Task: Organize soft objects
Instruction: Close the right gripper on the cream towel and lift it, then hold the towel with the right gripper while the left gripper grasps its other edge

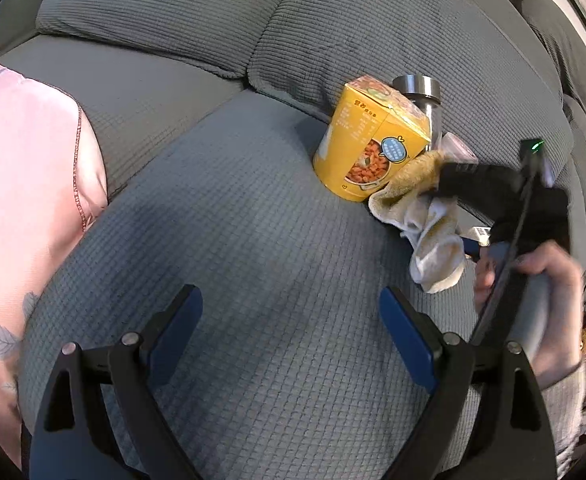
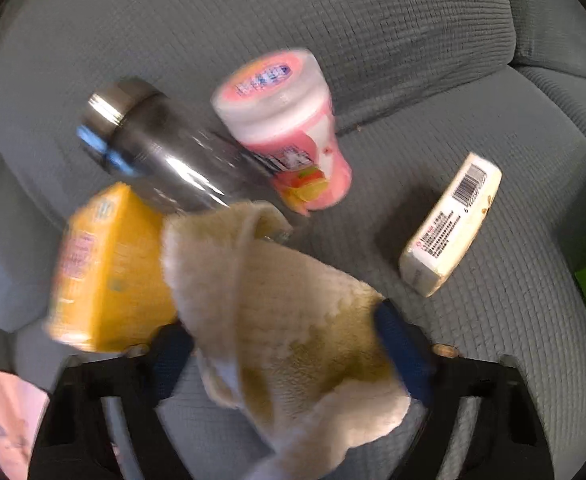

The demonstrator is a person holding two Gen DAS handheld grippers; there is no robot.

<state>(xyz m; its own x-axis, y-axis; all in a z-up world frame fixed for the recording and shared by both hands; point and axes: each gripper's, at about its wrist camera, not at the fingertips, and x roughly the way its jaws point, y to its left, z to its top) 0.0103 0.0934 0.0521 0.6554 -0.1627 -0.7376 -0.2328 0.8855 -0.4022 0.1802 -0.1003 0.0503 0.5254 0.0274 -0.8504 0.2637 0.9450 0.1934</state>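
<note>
A fluffy cream and yellow cloth fills the gap between the blue pads of my right gripper, which is shut on it. In the left wrist view the same cloth hangs from the right gripper just above the grey sofa seat, with a person's hand on the handle. My left gripper stands open over bare cushion with nothing between its fingers, to the left of the cloth.
A yellow noodle cup and a steel-lidded glass bottle lean by the backrest beside the cloth. A pink cup and a white barcoded box lie further right. Pink fabric covers the left side.
</note>
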